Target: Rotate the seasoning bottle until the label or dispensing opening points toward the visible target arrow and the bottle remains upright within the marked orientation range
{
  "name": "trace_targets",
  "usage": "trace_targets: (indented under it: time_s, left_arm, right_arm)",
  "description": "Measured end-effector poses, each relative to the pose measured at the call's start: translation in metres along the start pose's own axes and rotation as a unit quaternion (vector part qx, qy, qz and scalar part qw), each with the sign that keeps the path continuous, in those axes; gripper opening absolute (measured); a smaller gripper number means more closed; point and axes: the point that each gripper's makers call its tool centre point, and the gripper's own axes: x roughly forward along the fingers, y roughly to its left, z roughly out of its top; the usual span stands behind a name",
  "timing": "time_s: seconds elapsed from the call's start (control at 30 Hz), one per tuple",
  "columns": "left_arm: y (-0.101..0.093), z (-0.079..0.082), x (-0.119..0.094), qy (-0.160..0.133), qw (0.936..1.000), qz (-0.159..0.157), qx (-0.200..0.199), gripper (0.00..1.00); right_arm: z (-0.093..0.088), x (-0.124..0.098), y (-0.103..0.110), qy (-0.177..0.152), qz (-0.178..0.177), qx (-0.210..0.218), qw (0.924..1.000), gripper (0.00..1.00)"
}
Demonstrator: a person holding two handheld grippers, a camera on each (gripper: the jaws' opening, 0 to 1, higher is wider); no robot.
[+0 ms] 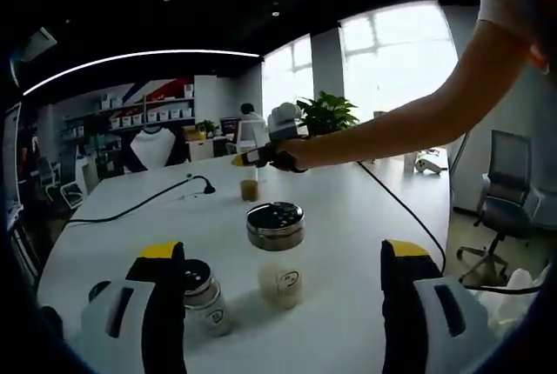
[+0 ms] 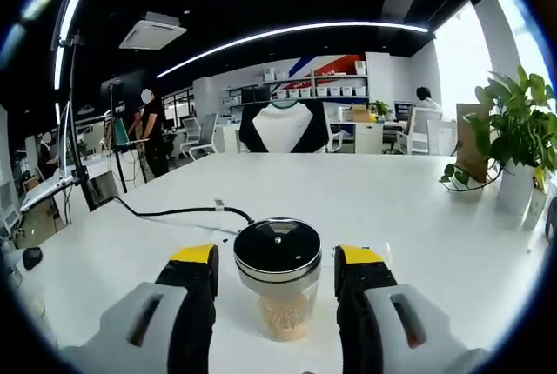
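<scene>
Bottle [image 2: 278, 283] between right gripper [image 2: 277, 280] jaws — table [image 2: 418, 209] edge far.

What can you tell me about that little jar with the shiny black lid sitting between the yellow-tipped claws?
The small clear seasoning jar stands upright on the white table. It has a glossy black round lid ringed in silvery metal, and pale grains fill its lower part. It sits between the jaws of the right gripper, which flank it closely; whether they touch the jar is unclear. A black cable lies behind it.
</scene>
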Motion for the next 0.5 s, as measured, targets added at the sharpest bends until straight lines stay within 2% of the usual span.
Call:
trace_targets:
  time_s: [0.5]
  left_arm:
    - [0.0049,-0.0094,-0.0004,0.016,0.9999,0.005,-0.001,0.98]
  right_arm:
    - [0.0016,0.0085,0.0032,-0.009,-0.003,-0.03,0.9995,0.39]
